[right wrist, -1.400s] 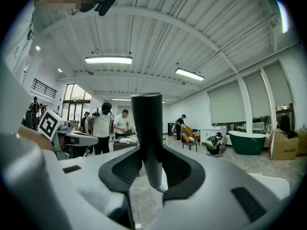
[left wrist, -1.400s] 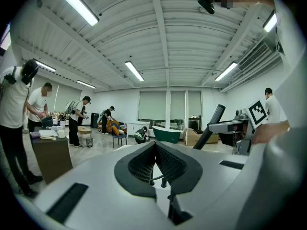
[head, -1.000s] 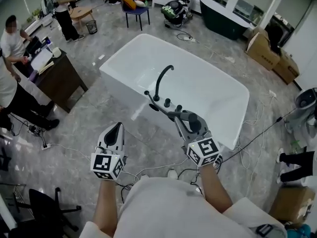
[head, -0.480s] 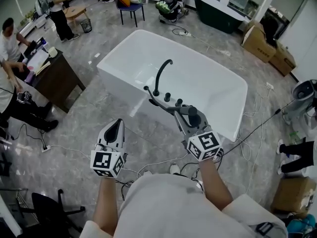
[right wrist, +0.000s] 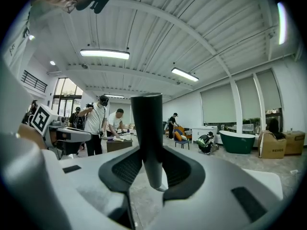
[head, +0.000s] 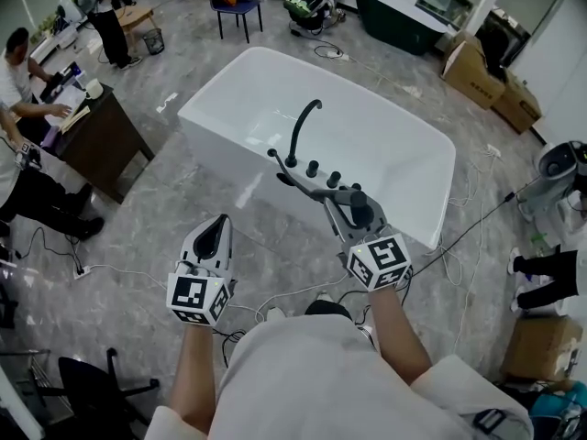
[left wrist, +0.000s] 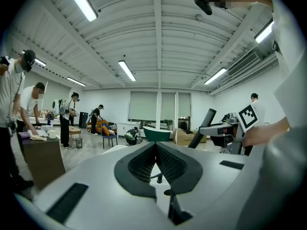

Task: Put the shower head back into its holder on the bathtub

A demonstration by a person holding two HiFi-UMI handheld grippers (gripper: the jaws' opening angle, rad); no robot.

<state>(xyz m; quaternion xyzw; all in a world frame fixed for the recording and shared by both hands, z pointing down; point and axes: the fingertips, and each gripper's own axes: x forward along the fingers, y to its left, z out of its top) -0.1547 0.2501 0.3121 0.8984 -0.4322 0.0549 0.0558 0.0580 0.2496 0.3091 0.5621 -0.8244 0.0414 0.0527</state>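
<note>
**Head view.** The white bathtub [head: 404, 191] stands on the grey floor [head: 138, 236]. A black curved spout [head: 303, 131] and a row of black knobs [head: 323, 173] sit on its near rim. The right gripper [head: 347, 202] holds the black shower head [head: 307, 183] by the handle. The shower head lies roughly level above the near rim, just beside the knobs, with its far end near the foot of the spout. Contact between the shower head and the rim cannot be determined. The left gripper [head: 216, 232] is over the floor, short of the bathtub's near side.

**Left gripper view.** The fingers [left wrist: 141, 164] meet at their tips, with nothing between them.

**Right gripper view.** The fingers [right wrist: 125, 169] are clamped on the round dark handle of the shower head [right wrist: 147, 128], which stands upright between them.
</note>
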